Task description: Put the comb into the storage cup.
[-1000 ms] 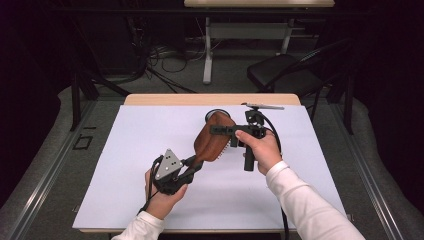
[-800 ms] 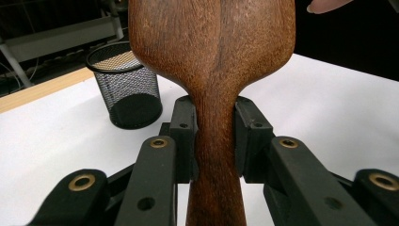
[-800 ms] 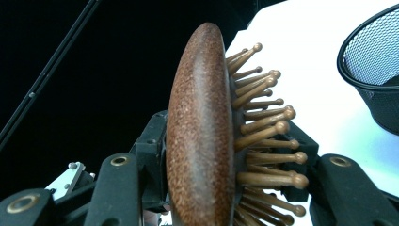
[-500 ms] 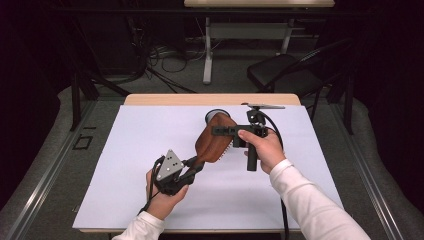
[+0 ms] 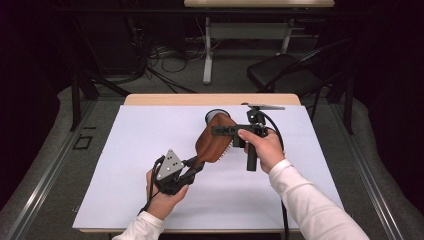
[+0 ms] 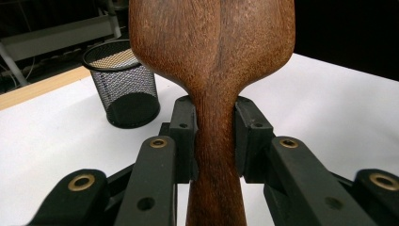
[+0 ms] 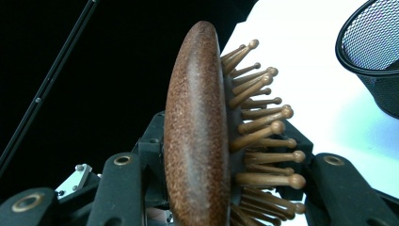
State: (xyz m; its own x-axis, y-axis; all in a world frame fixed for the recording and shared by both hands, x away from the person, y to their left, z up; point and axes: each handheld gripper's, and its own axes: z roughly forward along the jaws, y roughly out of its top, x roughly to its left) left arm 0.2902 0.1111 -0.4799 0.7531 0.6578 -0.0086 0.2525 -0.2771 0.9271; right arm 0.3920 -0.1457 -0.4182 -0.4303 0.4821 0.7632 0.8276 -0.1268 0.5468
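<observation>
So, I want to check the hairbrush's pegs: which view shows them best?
The right gripper view: the hairbrush is edge-on, its wooden pegs standing out. The left gripper view shows its smooth back and handle; the high view shows pegs small.

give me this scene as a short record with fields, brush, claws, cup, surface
brush: wooden hairbrush, held above the table, pegs facing the person's right
left claw: shut on the brush's narrow handle
right claw: jaws just closing across the brush head, back and pegs between them
cup: black mesh cup, upright behind the brush
surface: white mat
</observation>
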